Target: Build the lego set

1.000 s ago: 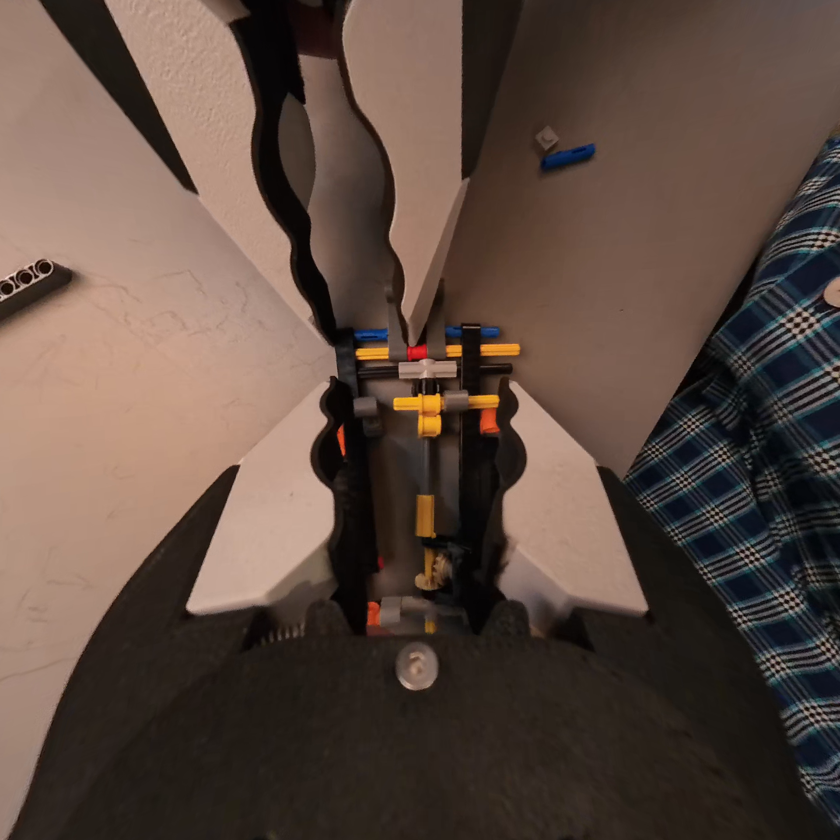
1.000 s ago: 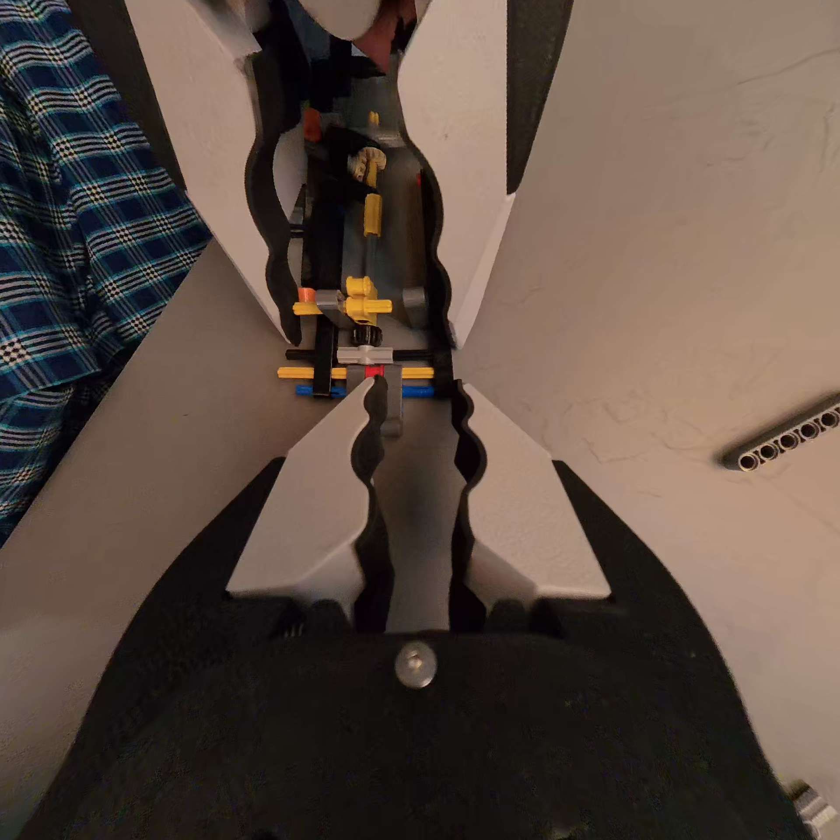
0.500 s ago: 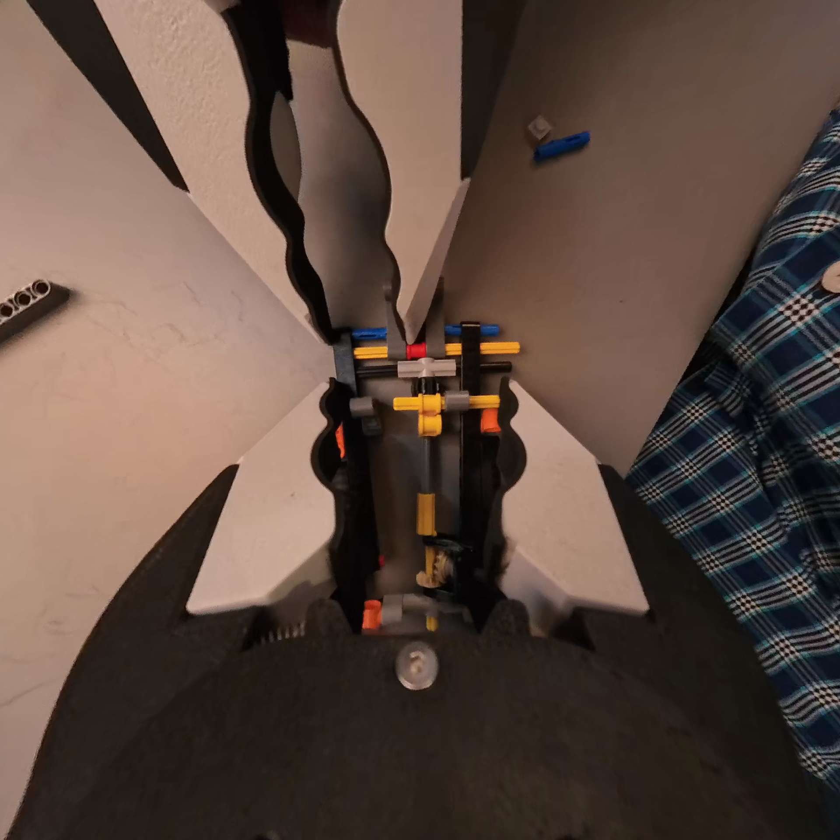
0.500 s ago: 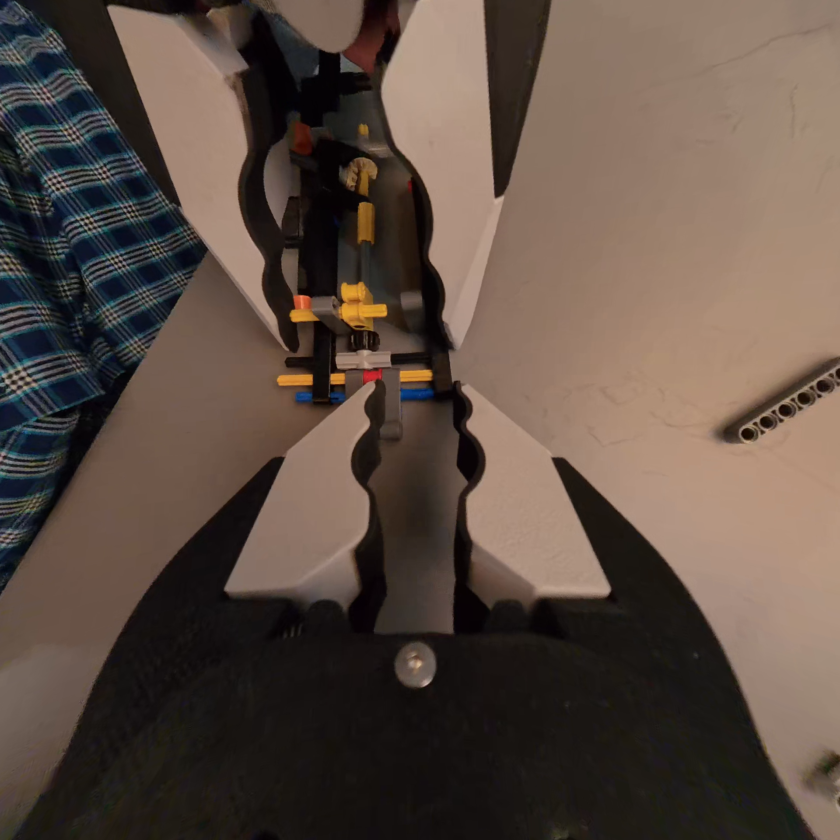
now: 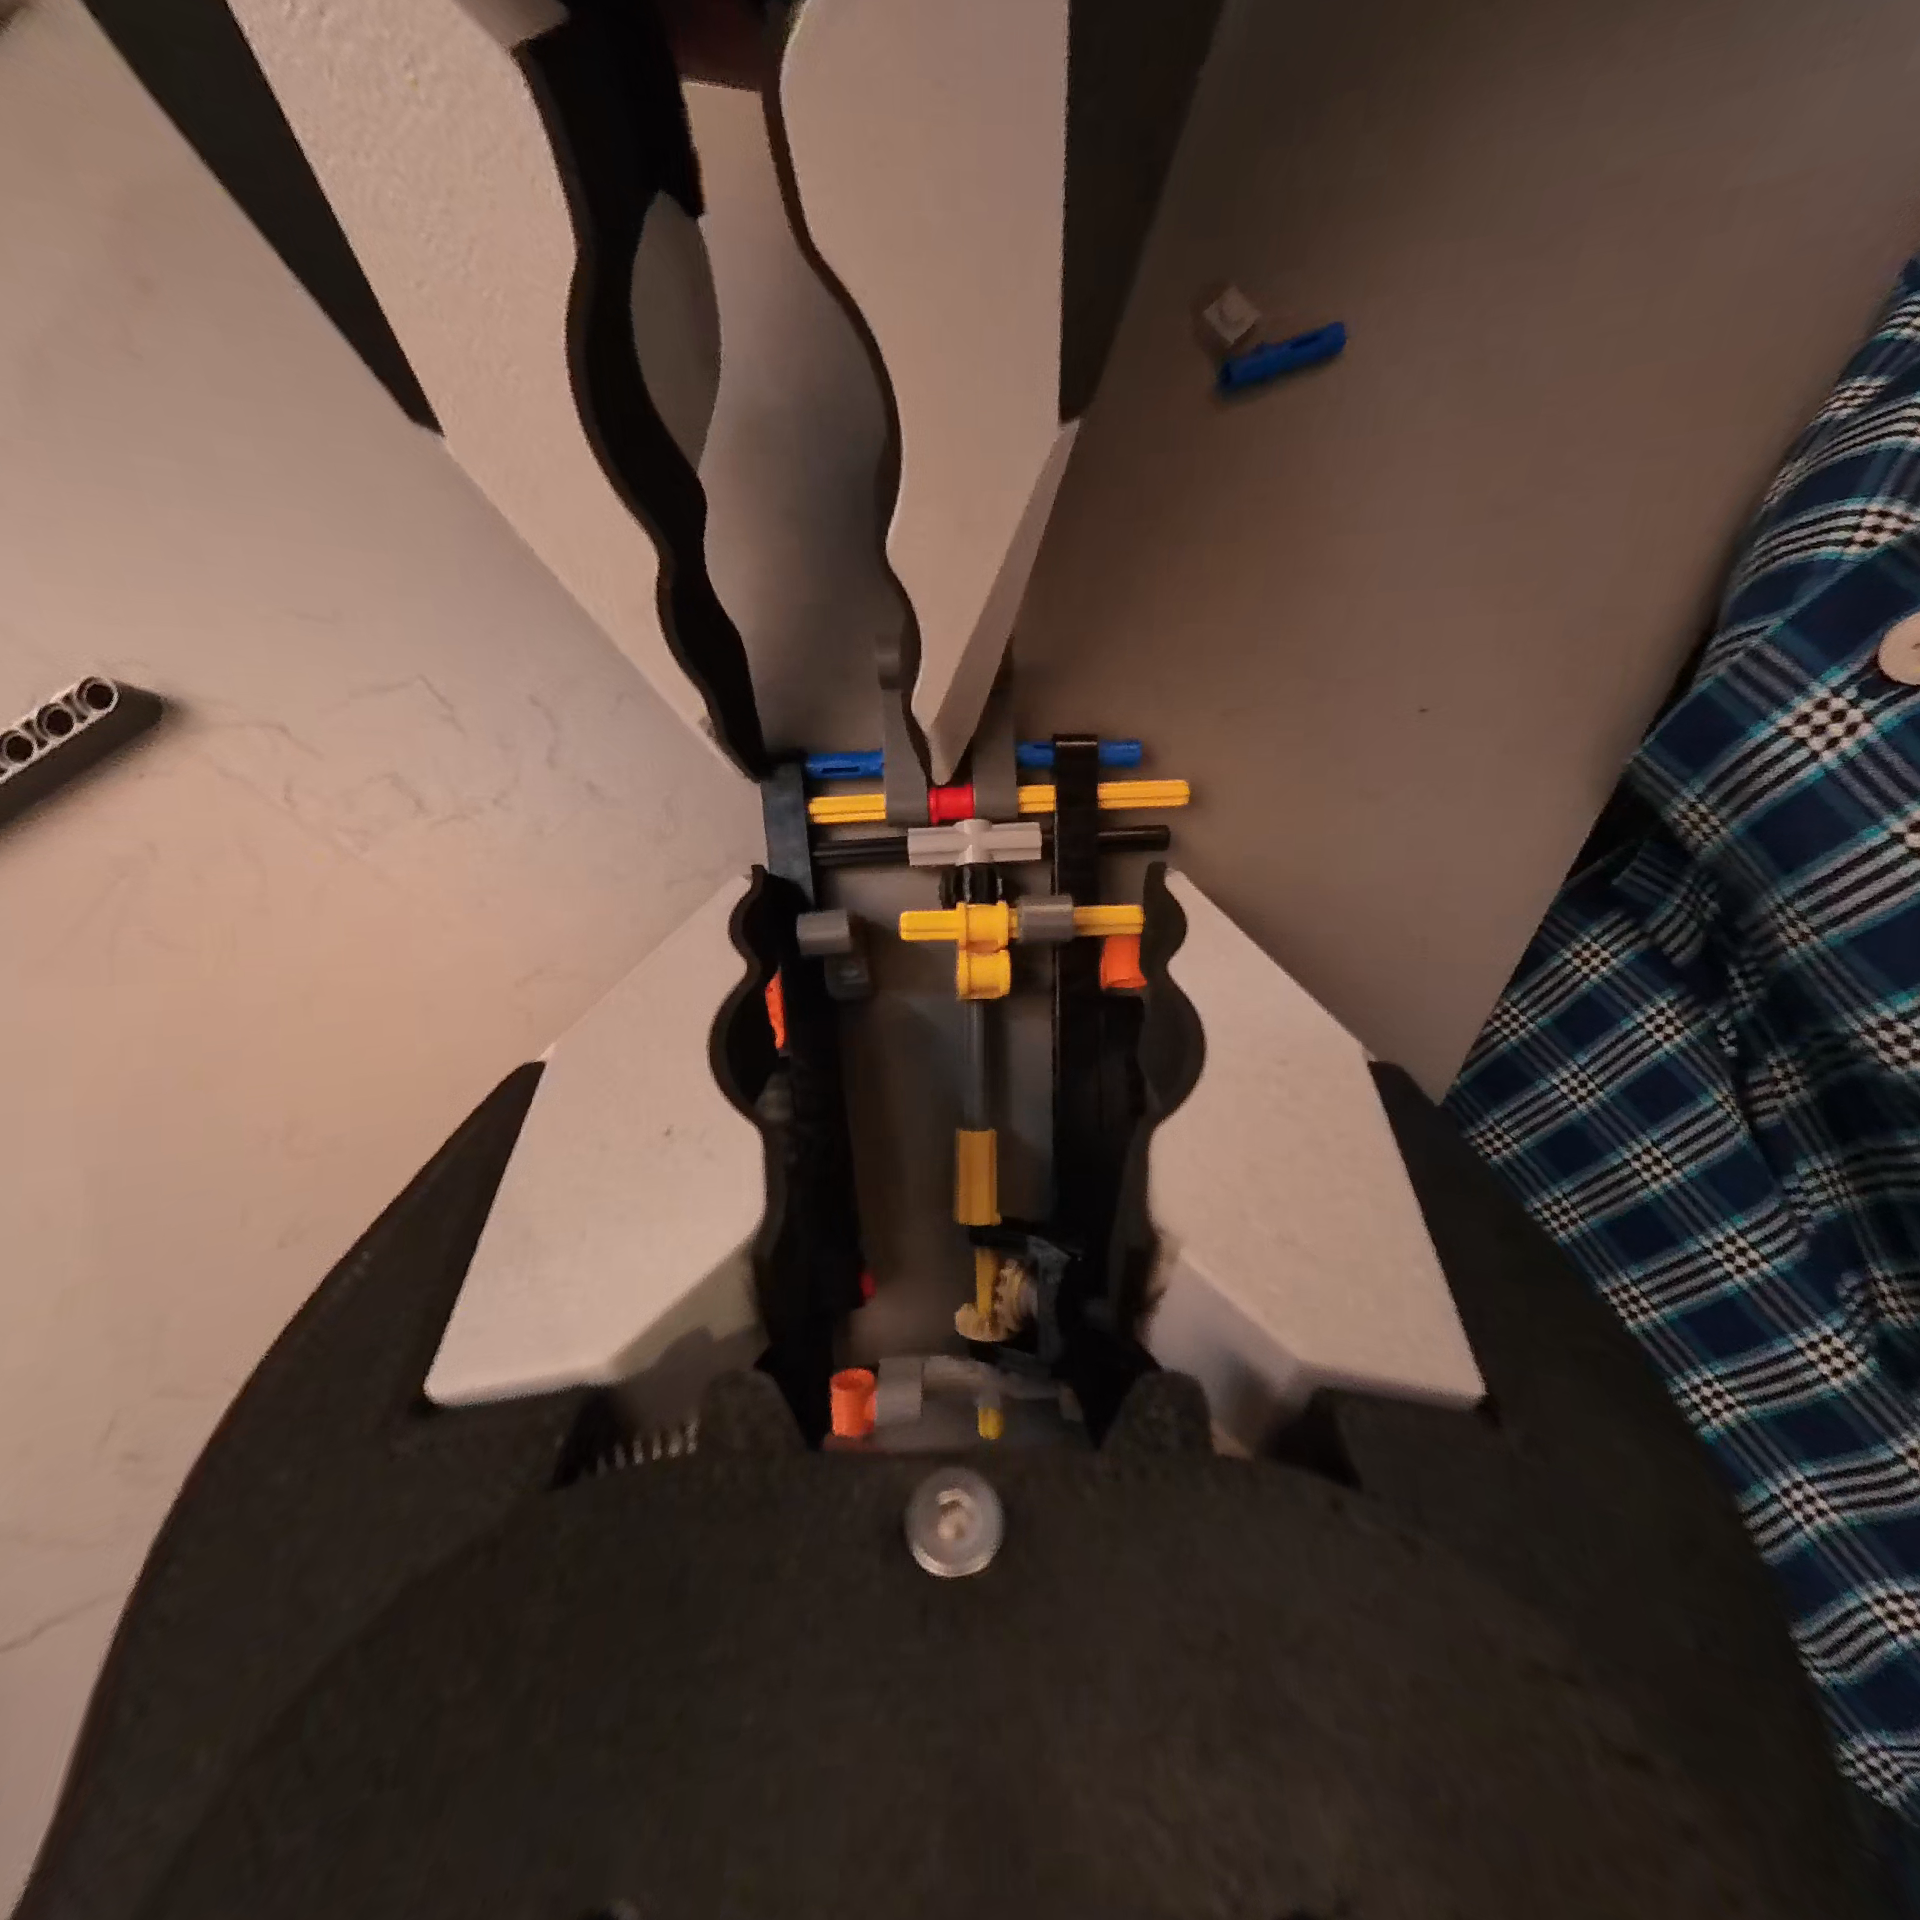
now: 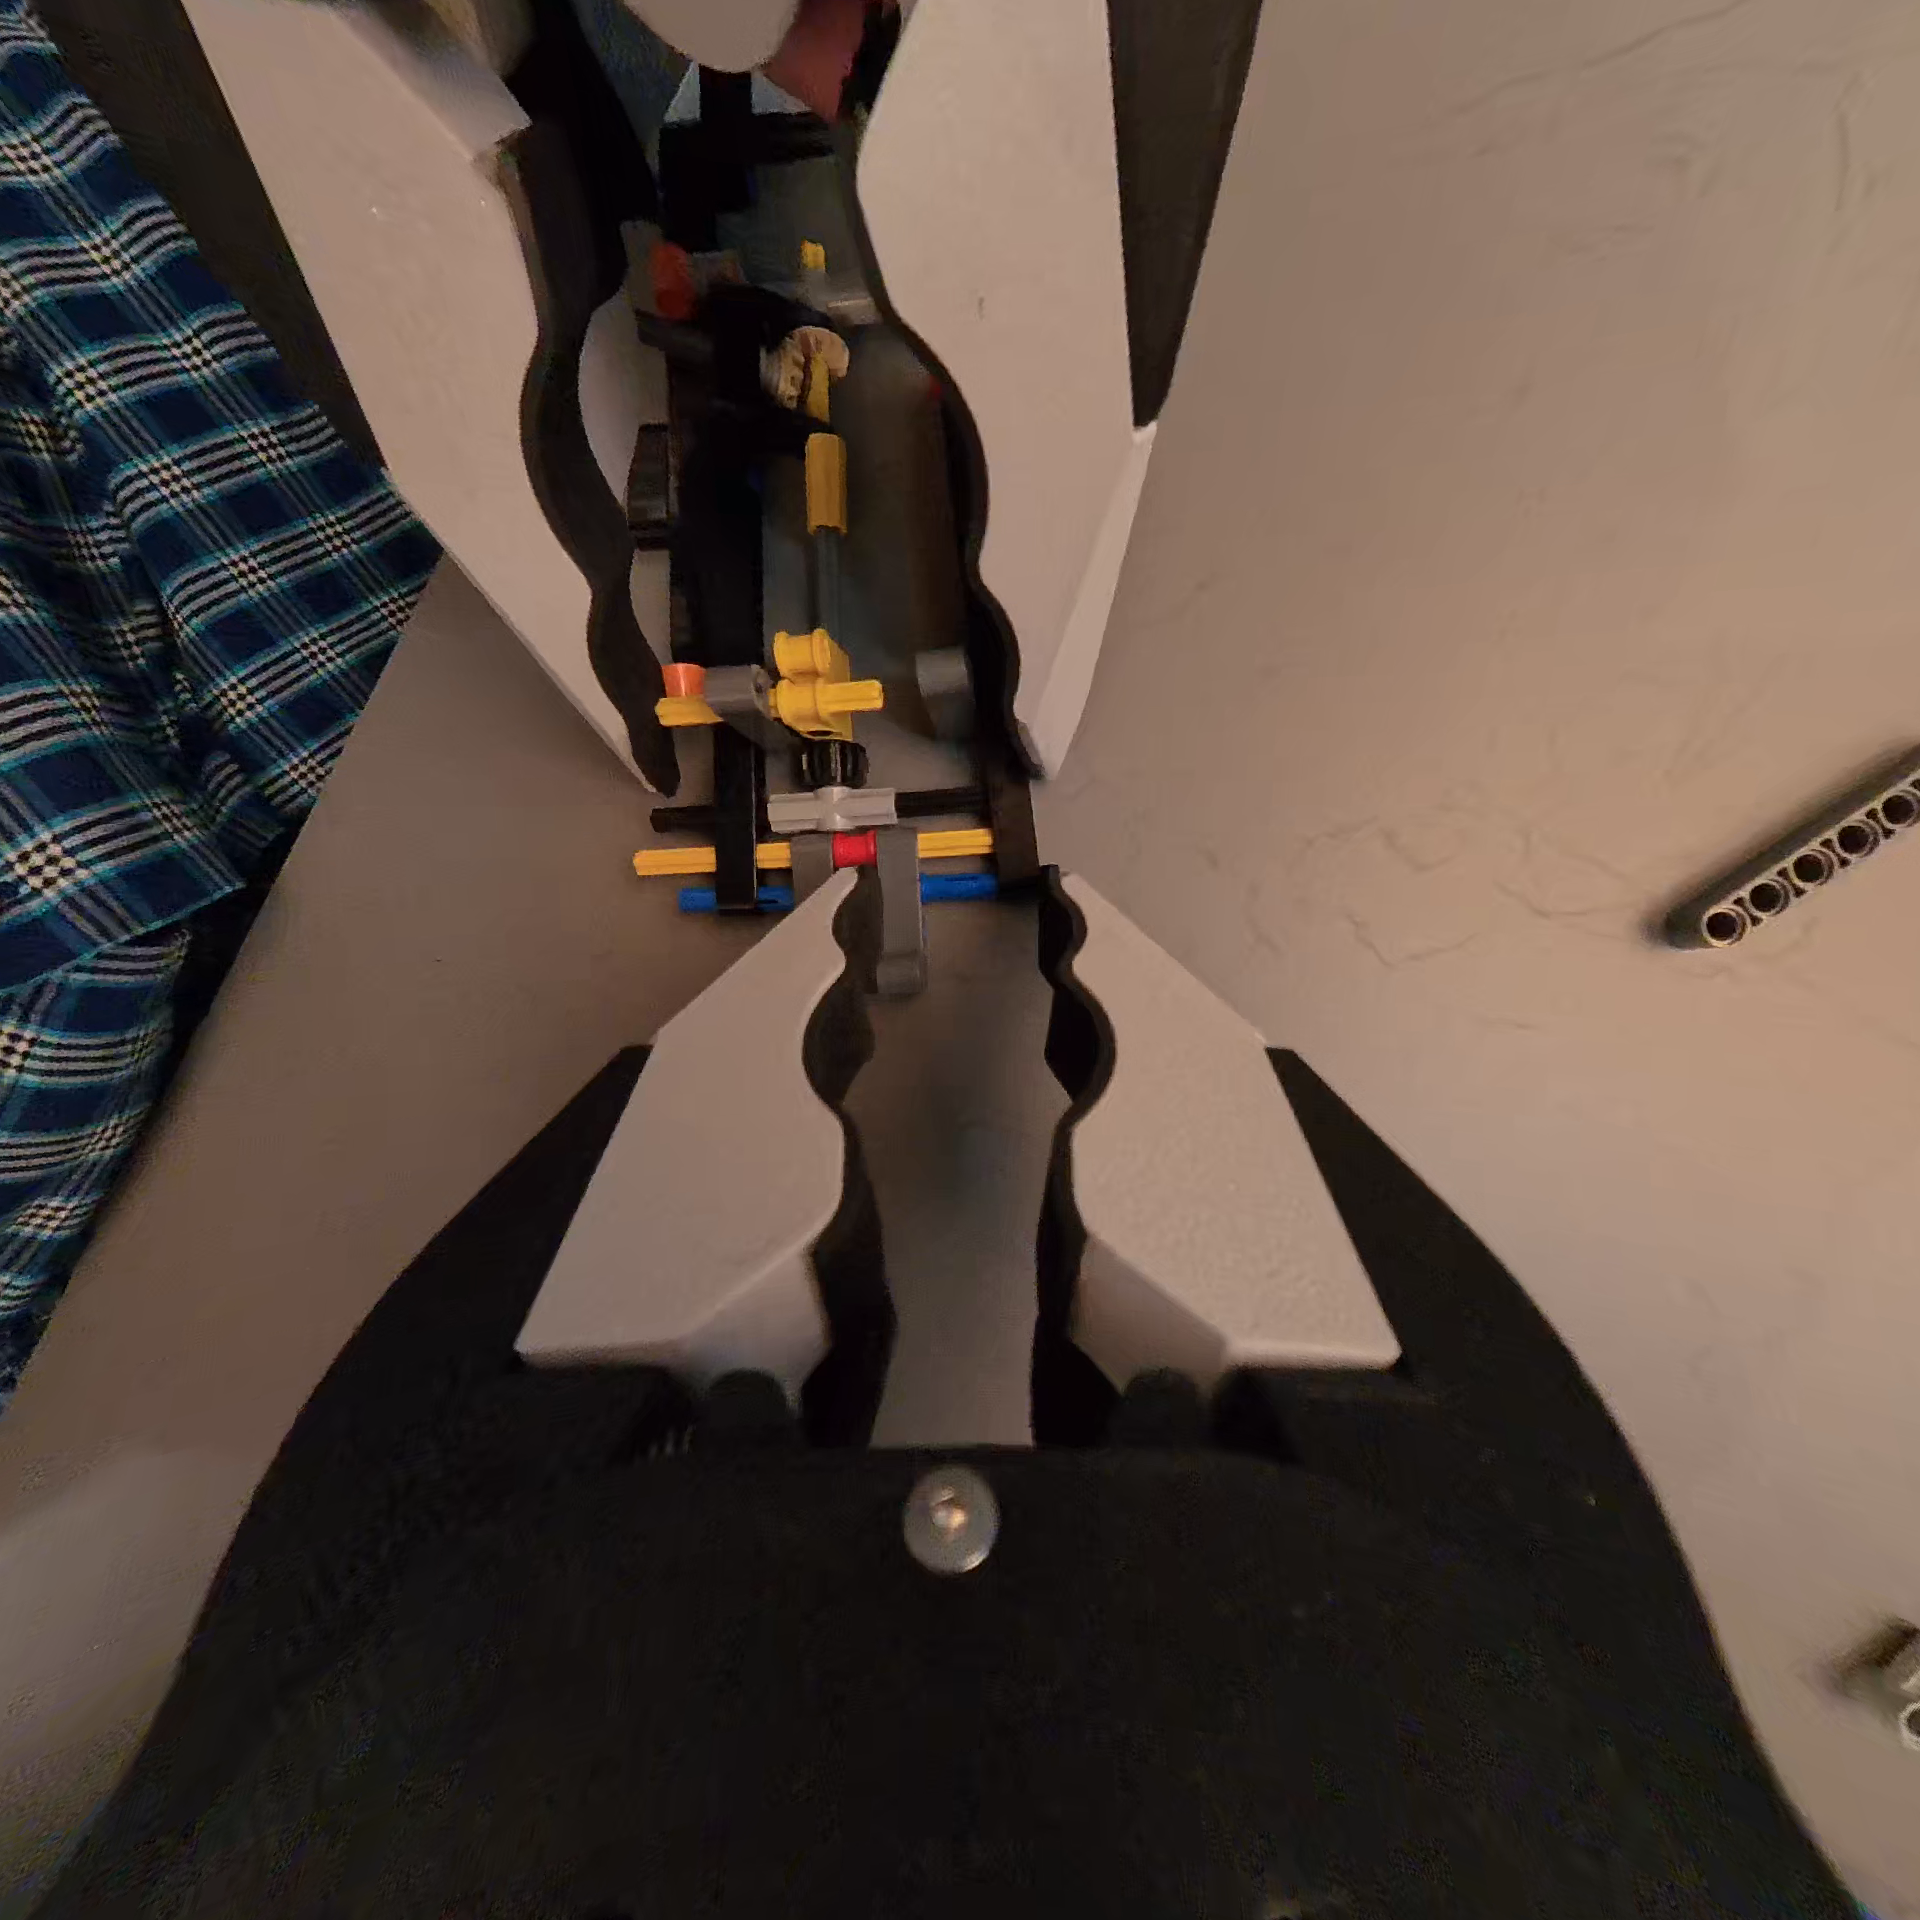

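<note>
My left gripper (image 5: 961, 894) is shut on a lego assembly (image 5: 977, 935), a long black frame with yellow axles, grey connectors and orange pins, lying lengthwise between its fingers. My right gripper (image 6: 945, 888) is open and meets the assembly's far end head-on. One of its fingertips (image 6: 831, 894) touches the red bush (image 6: 852, 850) on the end yellow axle, and the other fingertip rests at the black side beam's end. A grey lever piece (image 6: 899, 935) hangs from that axle into the gap between the right fingers. The right gripper (image 5: 854, 771) also shows in the left wrist view.
A grey beam with holes (image 5: 78, 727) lies on the pale table (image 5: 260, 935); it also shows in the right wrist view (image 6: 1808, 868). A blue pin (image 5: 1283, 356) and a small grey piece (image 5: 1226, 317) lie farther off. A person's plaid shirt (image 5: 1714, 935) is close by. Less than 4 cm separates the two grippers' tips.
Both grippers and the held assembly have shifted slightly over the table, so the loose grey beam has drifted in both views. The right fingers stand a little wider apart.
</note>
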A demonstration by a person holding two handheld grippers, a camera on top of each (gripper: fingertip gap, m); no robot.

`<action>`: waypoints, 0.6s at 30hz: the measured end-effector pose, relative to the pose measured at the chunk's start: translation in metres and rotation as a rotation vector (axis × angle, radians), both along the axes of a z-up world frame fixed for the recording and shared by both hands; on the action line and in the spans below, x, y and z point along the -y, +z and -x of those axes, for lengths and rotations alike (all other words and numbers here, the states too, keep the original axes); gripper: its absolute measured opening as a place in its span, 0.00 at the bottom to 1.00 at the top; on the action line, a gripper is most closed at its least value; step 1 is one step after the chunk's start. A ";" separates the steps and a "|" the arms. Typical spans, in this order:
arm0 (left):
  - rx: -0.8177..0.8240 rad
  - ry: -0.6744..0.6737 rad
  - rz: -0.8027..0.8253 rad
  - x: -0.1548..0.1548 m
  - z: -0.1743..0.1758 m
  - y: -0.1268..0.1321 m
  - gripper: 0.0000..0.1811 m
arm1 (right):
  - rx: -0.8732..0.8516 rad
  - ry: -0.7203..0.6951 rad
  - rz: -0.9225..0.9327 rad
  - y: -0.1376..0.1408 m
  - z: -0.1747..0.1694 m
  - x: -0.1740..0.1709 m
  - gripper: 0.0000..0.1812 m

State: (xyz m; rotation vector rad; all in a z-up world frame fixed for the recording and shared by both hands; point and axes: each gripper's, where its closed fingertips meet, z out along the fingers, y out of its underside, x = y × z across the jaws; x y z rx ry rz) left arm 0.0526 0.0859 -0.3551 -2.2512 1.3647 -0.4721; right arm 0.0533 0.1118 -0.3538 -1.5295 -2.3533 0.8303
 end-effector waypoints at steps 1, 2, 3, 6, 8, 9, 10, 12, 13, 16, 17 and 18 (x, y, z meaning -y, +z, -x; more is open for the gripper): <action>0.000 -0.003 -0.002 0.000 0.000 0.000 0.38 | -0.003 -0.002 -0.004 0.000 0.000 0.000 0.16; 0.002 -0.005 -0.003 0.000 -0.001 0.000 0.38 | -0.004 0.000 -0.007 0.000 0.000 0.000 0.16; 0.004 -0.006 -0.003 0.000 -0.001 0.000 0.38 | -0.004 0.001 -0.007 0.000 0.000 0.000 0.16; 0.013 -0.018 -0.007 0.001 -0.003 0.000 0.39 | -0.015 0.003 0.003 0.000 0.002 0.002 0.16; 0.015 -0.017 -0.008 0.001 -0.003 0.000 0.39 | -0.014 -0.002 0.007 0.000 0.003 0.003 0.16; 0.017 -0.017 -0.008 0.001 -0.003 0.000 0.39 | -0.010 -0.003 0.001 0.000 0.003 0.003 0.15; 0.020 -0.016 -0.007 0.001 -0.003 0.000 0.39 | -0.007 -0.001 -0.002 0.000 0.003 0.003 0.15; 0.027 -0.014 -0.009 0.001 -0.003 0.000 0.39 | -0.013 0.005 0.002 0.000 0.003 0.003 0.16; 0.027 -0.014 -0.009 0.001 -0.003 0.000 0.39 | -0.019 -0.002 0.010 0.000 0.003 0.003 0.16; 0.024 -0.010 -0.009 0.000 -0.003 0.001 0.39 | -0.037 -0.031 0.027 0.001 0.004 0.001 0.16; 0.024 -0.008 -0.009 0.000 -0.003 0.001 0.39 | -0.045 -0.040 0.028 0.002 0.003 0.000 0.16; 0.024 -0.008 -0.008 0.000 -0.003 0.001 0.39 | -0.054 -0.051 0.035 0.004 0.003 0.000 0.20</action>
